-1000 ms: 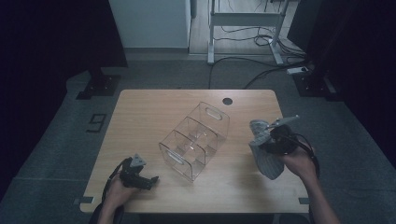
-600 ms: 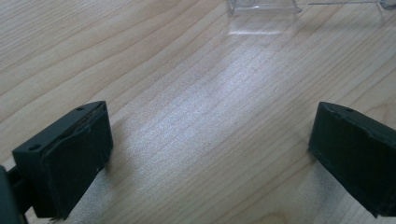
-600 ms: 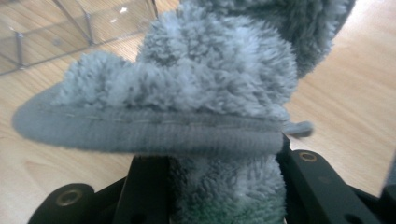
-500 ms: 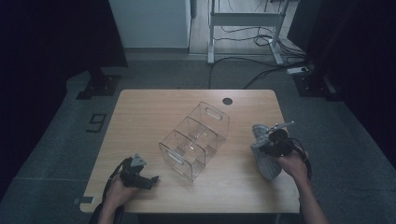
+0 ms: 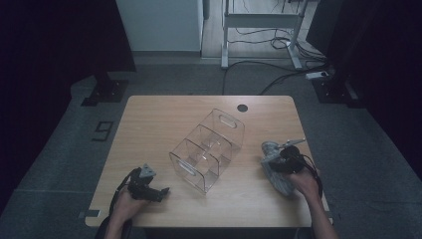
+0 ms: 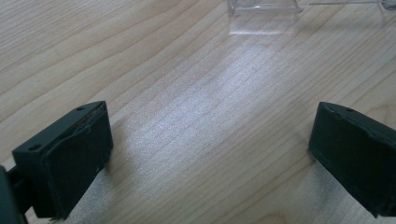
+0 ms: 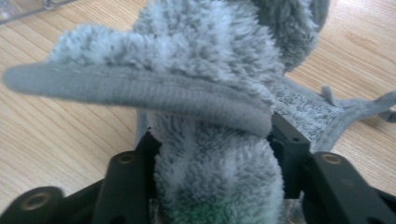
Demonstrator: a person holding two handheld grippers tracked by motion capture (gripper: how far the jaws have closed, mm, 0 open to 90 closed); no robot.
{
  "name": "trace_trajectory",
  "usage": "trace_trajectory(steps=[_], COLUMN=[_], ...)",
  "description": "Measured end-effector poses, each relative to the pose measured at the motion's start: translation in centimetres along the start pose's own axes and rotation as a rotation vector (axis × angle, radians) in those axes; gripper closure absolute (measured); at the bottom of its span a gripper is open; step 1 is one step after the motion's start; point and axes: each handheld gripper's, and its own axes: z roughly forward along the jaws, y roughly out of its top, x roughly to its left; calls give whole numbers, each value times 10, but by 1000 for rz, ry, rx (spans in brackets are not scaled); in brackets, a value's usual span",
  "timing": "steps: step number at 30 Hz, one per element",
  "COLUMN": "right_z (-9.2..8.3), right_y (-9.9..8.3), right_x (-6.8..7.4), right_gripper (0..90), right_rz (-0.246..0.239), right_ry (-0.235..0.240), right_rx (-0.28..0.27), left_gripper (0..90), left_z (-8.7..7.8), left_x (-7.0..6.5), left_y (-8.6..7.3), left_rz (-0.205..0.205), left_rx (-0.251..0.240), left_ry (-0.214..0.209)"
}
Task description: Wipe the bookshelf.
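Pale wood grain runs under both of my hands, a light wooden tabletop [image 5: 164, 119] set in a dark room.

Nearest me on the left, my left claw [image 5: 149, 187] rests low by the front edge, its jaws spread wide with only bare wood between the pads [image 6: 74, 154].

On the right, my right claw [image 5: 279, 160] sits over the fluffy grey terry cloth [image 7: 205, 84]. In the right gripper view the cloth bulges up between the jaws and spills over them in a thick folded hem. The jaws have just been opening, with the cloth between them, and whether the pads press it now I cannot tell. In the high view the cloth lies crumpled on the wood near the right edge, partly under my right hand [image 5: 303, 180].

Between the two claws, a little farther out, stands the clear plastic divided organiser bin [image 5: 209, 149], set at a slant and well apart from either claw. Open wood lies left of it and beyond it up to the far edge, where a small dark round hole [image 5: 242, 107] sits.

Beyond that is grey floor with cables [image 5: 268, 74] and the legs of a white metal frame [image 5: 259, 30].
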Motion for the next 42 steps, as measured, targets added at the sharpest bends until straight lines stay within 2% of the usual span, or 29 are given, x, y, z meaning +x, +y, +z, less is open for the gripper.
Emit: trace_trajectory(steps=[4, 9, 15, 21, 25, 29, 30, 35, 42], right_z=[-3, -15, -33, -47, -53, -48, -45, -26, -5], right_y=[2, 7, 15, 28, 41, 50, 52, 62, 78], right_x=[2, 3, 7, 15, 25, 36, 39, 54, 74], right_gripper=[393, 325, 304, 306, 316, 334, 342, 402, 495], right_rz=[6, 14, -14, -44, -69, -88, -97, -123, -163], right_ry=[14, 17, 41, 45, 91, 142, 166, 223, 310], right_rx=[3, -19, -78, -117, -158, -181, -179, -157, -159], left_gripper=[0, 0, 0, 0, 0, 0, 1, 36, 57], left_z=[0, -1, -8, -15, -19, -22, -22, -23, -19], left_x=[-1, -4, -5, -10, -13, -15, -16, -17, -17], left_y=[2, 5, 10, 21, 30, 39, 40, 47, 57], left_rz=[0, 21, -5, 9, 24, 47, 48, 55, 56], left_rx=[17, 25, -36, -99, -136, -153, -156, -170, -176], left_ry=[2, 4, -3, -10, -6, -1, 3, 5, -17])
